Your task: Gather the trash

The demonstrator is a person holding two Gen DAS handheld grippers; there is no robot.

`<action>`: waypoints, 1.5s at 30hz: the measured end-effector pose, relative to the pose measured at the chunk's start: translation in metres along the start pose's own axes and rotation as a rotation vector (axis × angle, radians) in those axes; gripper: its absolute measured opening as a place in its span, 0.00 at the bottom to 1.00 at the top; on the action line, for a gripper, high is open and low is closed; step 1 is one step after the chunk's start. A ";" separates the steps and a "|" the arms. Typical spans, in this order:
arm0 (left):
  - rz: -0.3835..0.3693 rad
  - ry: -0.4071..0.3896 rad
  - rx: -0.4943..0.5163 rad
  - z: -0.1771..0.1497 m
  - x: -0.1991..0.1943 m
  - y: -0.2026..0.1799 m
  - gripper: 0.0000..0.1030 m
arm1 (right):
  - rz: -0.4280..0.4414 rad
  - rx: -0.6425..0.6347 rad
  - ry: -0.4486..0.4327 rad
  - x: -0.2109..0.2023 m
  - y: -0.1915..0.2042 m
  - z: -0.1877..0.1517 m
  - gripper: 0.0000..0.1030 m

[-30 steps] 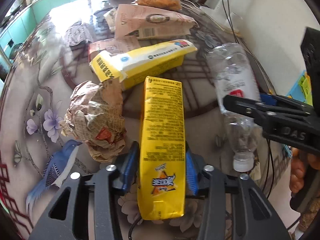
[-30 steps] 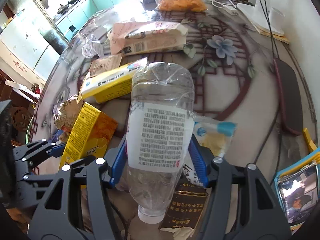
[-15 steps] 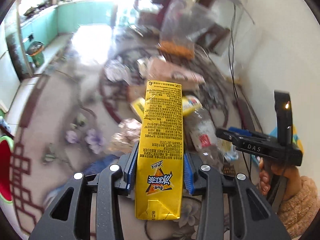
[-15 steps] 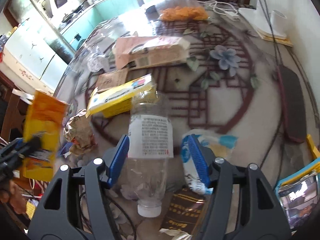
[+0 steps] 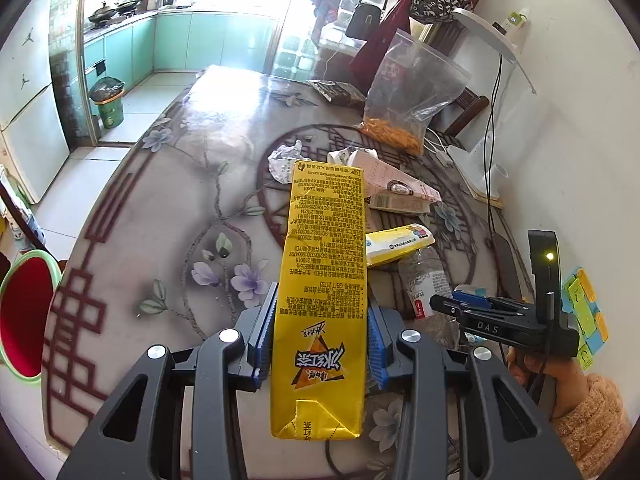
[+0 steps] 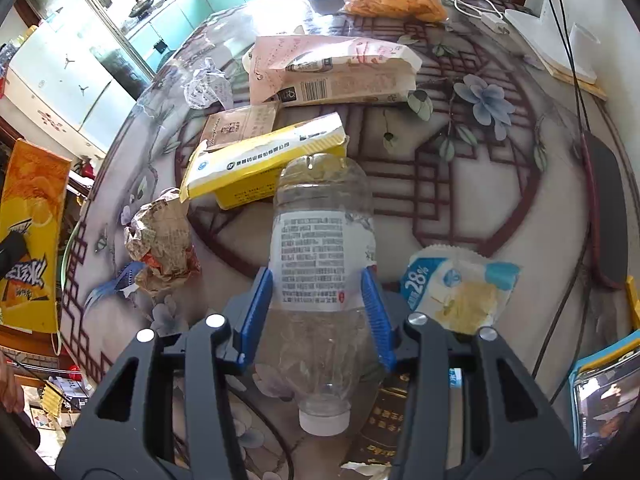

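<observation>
Bright daylight pouring in from the doorway (image 5: 288, 40) at the far end, blown-out glare across the glossy surface (image 5: 224, 128), heavy fisheye bending and dark corners in both views, perhaps slight softness toward the rims.

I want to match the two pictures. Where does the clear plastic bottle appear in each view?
Left wrist view: the clear plastic bottle lies right of centre, partly hidden behind the yellow tea carton.
Right wrist view: the bottle is at centre, between the pads of the right claw, cap toward the camera.
Shared landmark: the yellow-and-white box beside the bottle's base.
</observation>
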State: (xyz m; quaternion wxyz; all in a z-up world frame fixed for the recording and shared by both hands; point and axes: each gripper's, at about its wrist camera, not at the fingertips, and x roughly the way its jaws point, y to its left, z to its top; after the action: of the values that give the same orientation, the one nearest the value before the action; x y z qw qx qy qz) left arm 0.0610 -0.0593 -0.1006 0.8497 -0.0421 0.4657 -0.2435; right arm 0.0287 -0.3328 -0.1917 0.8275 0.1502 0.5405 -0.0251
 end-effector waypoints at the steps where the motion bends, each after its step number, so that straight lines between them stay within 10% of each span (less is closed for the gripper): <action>1: 0.002 -0.002 -0.002 -0.001 -0.002 0.002 0.35 | -0.001 0.003 0.001 0.000 0.001 -0.001 0.46; 6: 0.021 -0.011 -0.019 -0.002 -0.008 0.012 0.35 | -0.026 0.006 0.065 0.017 0.002 -0.007 0.61; 45: 0.065 -0.044 -0.145 -0.020 -0.050 0.137 0.35 | 0.154 0.008 -0.192 -0.070 0.116 0.004 0.43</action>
State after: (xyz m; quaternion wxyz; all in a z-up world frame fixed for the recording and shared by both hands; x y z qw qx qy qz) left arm 0.0736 0.0864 -0.1145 0.8620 -0.0935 0.4645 -0.1804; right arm 0.0270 -0.2319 -0.1011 0.8742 0.1914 0.4457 0.0220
